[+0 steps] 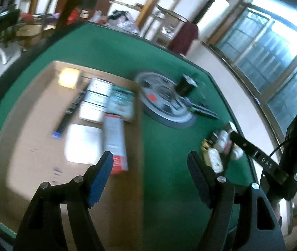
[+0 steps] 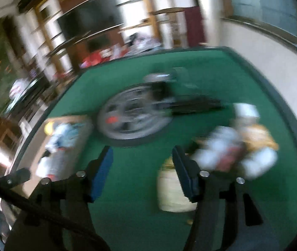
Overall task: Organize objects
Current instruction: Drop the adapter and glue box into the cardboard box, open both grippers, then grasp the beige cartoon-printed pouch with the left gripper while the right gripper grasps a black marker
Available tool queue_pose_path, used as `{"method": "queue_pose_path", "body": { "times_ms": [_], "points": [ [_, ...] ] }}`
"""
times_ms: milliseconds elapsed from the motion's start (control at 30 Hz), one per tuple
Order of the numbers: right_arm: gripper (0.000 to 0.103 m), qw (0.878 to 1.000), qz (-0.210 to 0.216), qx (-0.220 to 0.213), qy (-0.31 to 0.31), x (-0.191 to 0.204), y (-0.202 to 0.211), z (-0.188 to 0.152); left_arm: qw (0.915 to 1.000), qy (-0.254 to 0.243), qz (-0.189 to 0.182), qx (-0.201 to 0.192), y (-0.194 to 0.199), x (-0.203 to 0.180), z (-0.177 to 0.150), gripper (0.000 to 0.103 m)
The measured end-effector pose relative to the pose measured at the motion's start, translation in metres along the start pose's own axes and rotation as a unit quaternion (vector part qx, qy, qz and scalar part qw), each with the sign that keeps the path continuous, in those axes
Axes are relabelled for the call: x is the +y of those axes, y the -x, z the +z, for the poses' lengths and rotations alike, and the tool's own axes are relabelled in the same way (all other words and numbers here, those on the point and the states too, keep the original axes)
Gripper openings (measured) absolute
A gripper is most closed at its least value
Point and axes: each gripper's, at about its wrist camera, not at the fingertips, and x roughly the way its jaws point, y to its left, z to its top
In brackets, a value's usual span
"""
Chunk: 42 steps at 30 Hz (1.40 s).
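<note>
My left gripper (image 1: pixel 149 159) hangs open over the seam between a brown cardboard sheet (image 1: pixel 33 146) and the green table (image 1: pixel 169 167), with nothing between its blue pads. On the cardboard lie white boxes (image 1: pixel 96 96), a teal box (image 1: pixel 120 102), a long red-and-white box (image 1: pixel 116 144) and a dark pen-like item (image 1: pixel 69 113). My right gripper (image 2: pixel 141 152) is open above the green cloth and holds nothing. A cluster of small bottles (image 2: pixel 232 146) and a pale jar (image 2: pixel 173 188) stand beside its right finger. The same bottles (image 1: pixel 221 144) sit by one black finger (image 1: pixel 244 144) of the right gripper.
A round silver dish (image 1: pixel 163 100) with small items and a black cylinder (image 1: pixel 185 84) sits mid-table; dark long items (image 1: pixel 202 108) lie beside it. The dish (image 2: pixel 131 119) is blurred in the right wrist view. The table edge (image 1: pixel 246 146) runs close on the right, windows beyond.
</note>
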Motion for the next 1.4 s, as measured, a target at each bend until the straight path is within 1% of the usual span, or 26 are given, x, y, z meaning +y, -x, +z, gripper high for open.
{"method": "queue_pose_path", "body": {
  "times_ms": [100, 200, 233, 333, 400, 500, 567, 600, 633, 667, 733, 867, 933, 1000, 1100, 1167, 1233, 1300, 1367, 1400],
  "points": [
    [0.06, 0.998, -0.028, -0.002, -0.052, -0.055, 0.013, -0.008, 0.9997, -0.016, -0.013, 0.015, -0.015, -0.026, -0.003, 0.067],
    [0.06, 0.996, -0.035, 0.014, -0.075, -0.085, 0.017, -0.02, 0.9988, -0.026, -0.025, 0.032, -0.032, -0.048, -0.008, 0.067],
    [0.06, 0.996, -0.042, 0.019, -0.082, -0.089, 0.015, -0.022, 0.9985, -0.029, -0.027, 0.039, -0.037, -0.055, -0.01, 0.067],
    [0.06, 0.994, -0.031, 0.041, -0.094, -0.095, 0.002, -0.029, 0.997, -0.045, -0.027, 0.056, -0.048, -0.074, -0.02, 0.067],
    [0.06, 0.993, -0.023, 0.054, -0.102, -0.096, -0.012, -0.029, 0.9962, -0.058, -0.021, 0.062, -0.05, -0.083, -0.027, 0.067],
    [0.059, 0.992, -0.023, 0.066, -0.109, -0.095, -0.033, -0.03, 0.9955, -0.07, -0.01, 0.063, -0.05, -0.091, -0.034, 0.067],
    [0.042, 0.991, -0.006, 0.063, -0.121, -0.095, -0.043, -0.03, 0.9953, -0.073, -0.003, 0.063, -0.051, -0.094, -0.035, 0.067],
    [0.025, 0.991, -0.006, 0.061, -0.123, -0.098, -0.045, -0.031, 0.9951, -0.075, 0.002, 0.064, -0.053, -0.095, -0.036, 0.067],
    [0.021, 0.989, 0.004, 0.067, -0.128, -0.1, -0.048, -0.032, 0.995, -0.076, 0.005, 0.065, -0.055, -0.096, -0.036, 0.067],
    [0.02, 0.988, 0.019, 0.066, -0.137, -0.103, -0.046, -0.034, 0.9948, -0.076, 0.008, 0.066, -0.057, -0.097, -0.036, 0.067],
    [0.017, 0.988, 0.028, 0.067, -0.137, -0.109, -0.042, -0.037, 0.9945, -0.08, 0.016, 0.066, -0.064, -0.103, -0.038, 0.067],
    [0.015, 0.987, 0.037, 0.07, -0.14, -0.121, -0.025, -0.047, 0.9938, -0.085, 0.023, 0.067, -0.087, -0.12, -0.039, 0.067],
    [0.015, 0.987, 0.038, 0.069, -0.143, -0.127, -0.018, -0.051, 0.993, -0.094, 0.025, 0.067, -0.1, -0.131, -0.04, 0.067],
    [0.015, 0.987, 0.035, 0.067, -0.144, -0.133, -0.011, -0.053, 0.9917, -0.108, 0.035, 0.062, -0.113, -0.144, -0.04, 0.067],
    [0.015, 0.988, 0.026, 0.063, -0.138, -0.136, -0.006, -0.055, 0.9872, -0.134, 0.064, 0.059, -0.135, -0.16, -0.039, 0.067],
    [0.015, 0.987, 0.034, 0.065, -0.142, -0.138, -0.006, -0.056, 0.9841, -0.146, 0.081, 0.06, -0.147, -0.167, -0.039, 0.067],
    [0.015, 0.987, 0.04, 0.067, -0.143, -0.139, -0.011, -0.053, 0.9822, -0.159, 0.087, 0.048, -0.153, -0.173, -0.039, 0.068],
    [0.015, 0.987, 0.043, 0.069, -0.141, -0.139, -0.013, -0.053, 0.9749, -0.187, 0.112, 0.044, -0.163, -0.18, -0.041, 0.067],
    [0.015, 0.986, 0.047, 0.072, -0.14, -0.139, -0.014, -0.053, 0.9701, -0.208, 0.118, 0.041, -0.169, -0.182, -0.046, 0.066],
    [0.015, 0.986, 0.048, 0.071, -0.141, -0.139, -0.014, -0.053, 0.968, -0.218, 0.119, 0.033, -0.168, -0.183, -0.048, 0.055]
  ]
}}
